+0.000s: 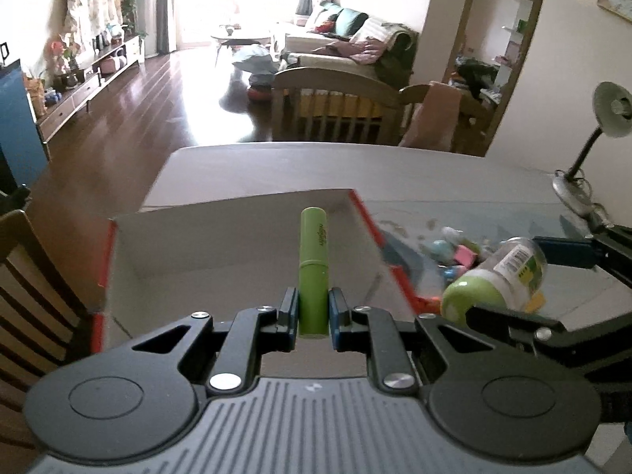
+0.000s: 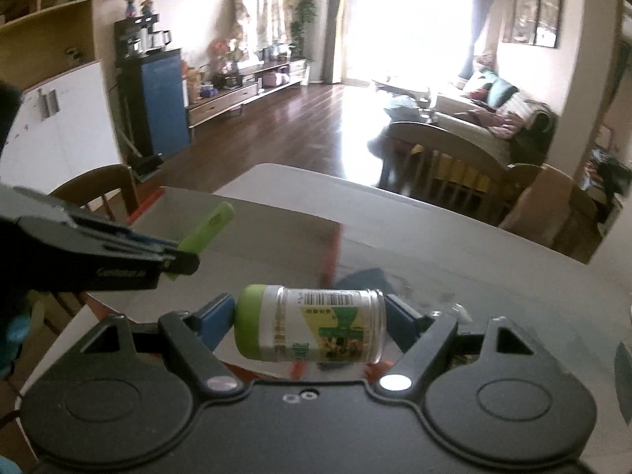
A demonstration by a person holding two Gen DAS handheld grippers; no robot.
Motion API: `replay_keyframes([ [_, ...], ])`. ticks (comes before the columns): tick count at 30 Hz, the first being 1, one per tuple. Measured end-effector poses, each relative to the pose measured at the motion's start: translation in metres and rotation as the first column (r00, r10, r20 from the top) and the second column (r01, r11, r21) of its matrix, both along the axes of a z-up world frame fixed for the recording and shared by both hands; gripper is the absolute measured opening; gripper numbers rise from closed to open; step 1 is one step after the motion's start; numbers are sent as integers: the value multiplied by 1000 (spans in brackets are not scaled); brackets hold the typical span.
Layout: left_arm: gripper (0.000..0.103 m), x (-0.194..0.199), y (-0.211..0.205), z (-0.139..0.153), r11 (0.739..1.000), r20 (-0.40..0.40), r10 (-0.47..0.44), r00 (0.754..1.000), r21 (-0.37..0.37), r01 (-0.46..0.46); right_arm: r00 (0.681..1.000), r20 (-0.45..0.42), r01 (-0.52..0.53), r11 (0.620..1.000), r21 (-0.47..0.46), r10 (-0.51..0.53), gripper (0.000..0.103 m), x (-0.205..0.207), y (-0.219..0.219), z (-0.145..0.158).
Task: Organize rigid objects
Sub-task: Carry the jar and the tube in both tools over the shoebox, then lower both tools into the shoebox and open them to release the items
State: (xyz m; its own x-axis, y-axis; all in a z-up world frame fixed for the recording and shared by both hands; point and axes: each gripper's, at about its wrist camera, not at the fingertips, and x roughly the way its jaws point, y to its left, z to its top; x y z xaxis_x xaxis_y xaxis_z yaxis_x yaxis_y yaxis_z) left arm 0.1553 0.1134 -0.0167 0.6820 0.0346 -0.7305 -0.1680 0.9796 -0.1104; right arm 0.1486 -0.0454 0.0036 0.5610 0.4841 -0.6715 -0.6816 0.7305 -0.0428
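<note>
Clamping a green tube point(image 1: 313, 272), the left tongs point(image 1: 313, 312) hang over an open box point(image 1: 205, 252) at the tabletop's point(image 1: 316, 166) left edge; the right view alone shows the right tongs point(image 2: 310, 326) spread wide, holding a jar point(image 2: 312, 328) crosswise.

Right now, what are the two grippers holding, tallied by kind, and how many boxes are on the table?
Green markers: 1, the green marker in the left gripper
Jars: 1, the green-capped jar in the right gripper
Boxes: 1, the open box
Total: 3
</note>
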Motion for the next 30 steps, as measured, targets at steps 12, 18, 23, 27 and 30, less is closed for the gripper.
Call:
replay_keyframes([
  [12,16,36,59,-36,999,-148,3,989,51,5,992,-13,-126,989,-78,125,81,15,86,-33],
  [18,15,53,68,-71,997,-234,-26,972,65,42,990,-52,-136,980,-144,130,80,29,109,-71],
  [23,15,63,74,-97,996,-305,-40,951,59,60,987,-107,-140,972,-190,121,80,34,119,-95],
  [27,15,63,77,-111,997,-339,-55,939,31,69,982,-150,-142,967,-213,111,80,38,122,-104],
  [30,15,61,79,-119,997,-364,-68,929,21,81,979,-173,-147,961,-235,107,81,38,125,-110],
])
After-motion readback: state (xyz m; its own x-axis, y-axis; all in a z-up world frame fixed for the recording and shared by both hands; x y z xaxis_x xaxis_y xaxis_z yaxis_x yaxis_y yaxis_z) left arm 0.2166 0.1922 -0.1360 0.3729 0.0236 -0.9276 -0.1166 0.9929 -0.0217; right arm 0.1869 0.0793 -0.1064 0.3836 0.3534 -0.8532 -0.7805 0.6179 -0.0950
